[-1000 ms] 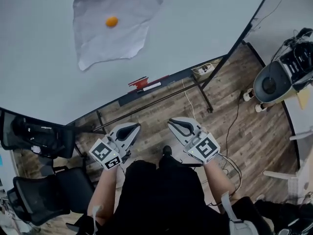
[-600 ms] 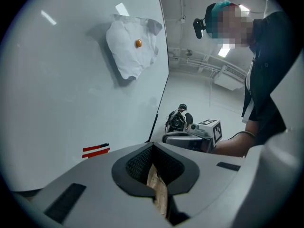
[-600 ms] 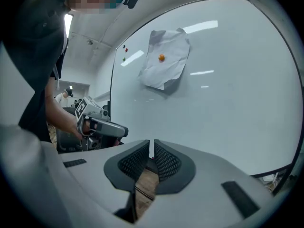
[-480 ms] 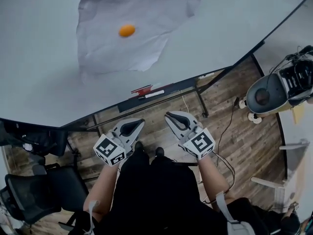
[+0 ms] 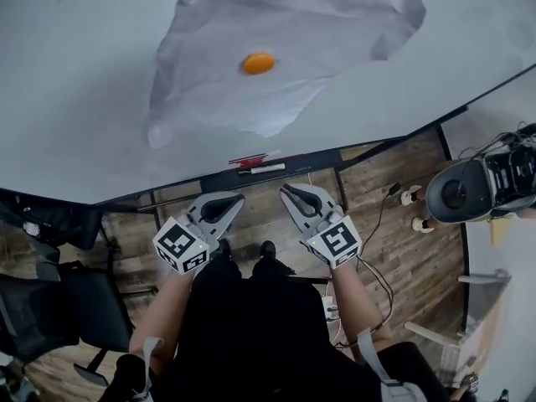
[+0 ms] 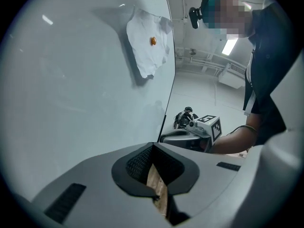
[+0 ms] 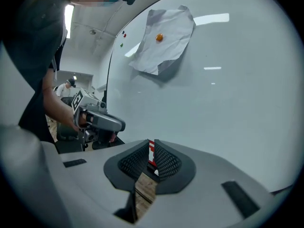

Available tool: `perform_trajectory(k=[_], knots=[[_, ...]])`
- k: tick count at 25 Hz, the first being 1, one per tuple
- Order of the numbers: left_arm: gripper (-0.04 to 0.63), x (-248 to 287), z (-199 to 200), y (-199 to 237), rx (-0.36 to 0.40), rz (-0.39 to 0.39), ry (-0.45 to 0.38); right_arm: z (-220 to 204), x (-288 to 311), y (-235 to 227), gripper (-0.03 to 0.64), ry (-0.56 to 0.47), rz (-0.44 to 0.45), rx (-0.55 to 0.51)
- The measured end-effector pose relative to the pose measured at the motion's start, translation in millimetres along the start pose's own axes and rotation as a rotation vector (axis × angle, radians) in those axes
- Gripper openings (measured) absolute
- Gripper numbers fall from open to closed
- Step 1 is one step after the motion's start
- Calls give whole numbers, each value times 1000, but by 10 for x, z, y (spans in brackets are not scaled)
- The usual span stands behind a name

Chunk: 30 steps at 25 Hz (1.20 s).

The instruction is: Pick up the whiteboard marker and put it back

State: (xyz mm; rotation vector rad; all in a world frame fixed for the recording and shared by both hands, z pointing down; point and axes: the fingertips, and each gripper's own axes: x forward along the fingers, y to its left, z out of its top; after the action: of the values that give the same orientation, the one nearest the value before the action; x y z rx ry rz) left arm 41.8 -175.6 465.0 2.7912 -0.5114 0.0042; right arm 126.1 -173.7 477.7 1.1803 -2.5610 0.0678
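Two tongs, both squeezed nearly shut and holding nothing. The left tongs point(image 6: 153, 148) leave only a thin slit, through which I see the wooden floor point(image 6: 159, 190). The right tongs point(image 7: 151, 150) are closed just as far, with a sliver of red and white showing far beyond their slit.

In the head view they hang side by side over the floor, tips toward the whiteboard point(image 5: 75, 99). Only that view gives me the whiteboard marker point(image 5: 261, 170) whole. It lies flat on the dark ledge point(image 5: 219, 177) under the board, just beside a red thing point(image 5: 247, 159) and apart from both tongs. The left gripper view shows the right tongs side-on. The right gripper view shows the left tongs gripped in a hand point(image 7: 78, 120). Higher on the board hangs a crumpled paper point(image 5: 276, 23) pinned by an orange magnet point(image 5: 258, 63).

Compared with a second ago, the ledge and marker sit closer to the tips, and the paper fills more of the head view, shifted right.
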Motion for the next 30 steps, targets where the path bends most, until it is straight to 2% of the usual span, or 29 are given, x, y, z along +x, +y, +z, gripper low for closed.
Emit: perform_trajectory(k=[4, 8, 12, 19, 22, 24, 30], knots=[[8, -4, 47, 114, 8, 48, 1, -26, 133, -10, 23, 30, 58, -28], [8, 57, -37, 187, 22, 58, 23, -82, 241, -86, 23, 45, 80, -46], [8, 53, -81, 236, 10, 80, 21, -162, 335, -123, 23, 67, 115, -7], [8, 37, -179, 281, -4, 82, 24, -286, 504, -170, 43, 105, 143, -55], [8, 29, -195, 274, -12, 87, 21, -392, 569, -139, 92, 150, 181, -102], [8, 22, -215, 274, -15, 90, 19, -454, 608, -134, 95, 176, 193, -144], [8, 2, -246, 251, -25, 97, 22, -746, 773, -192, 103, 304, 173, -370]])
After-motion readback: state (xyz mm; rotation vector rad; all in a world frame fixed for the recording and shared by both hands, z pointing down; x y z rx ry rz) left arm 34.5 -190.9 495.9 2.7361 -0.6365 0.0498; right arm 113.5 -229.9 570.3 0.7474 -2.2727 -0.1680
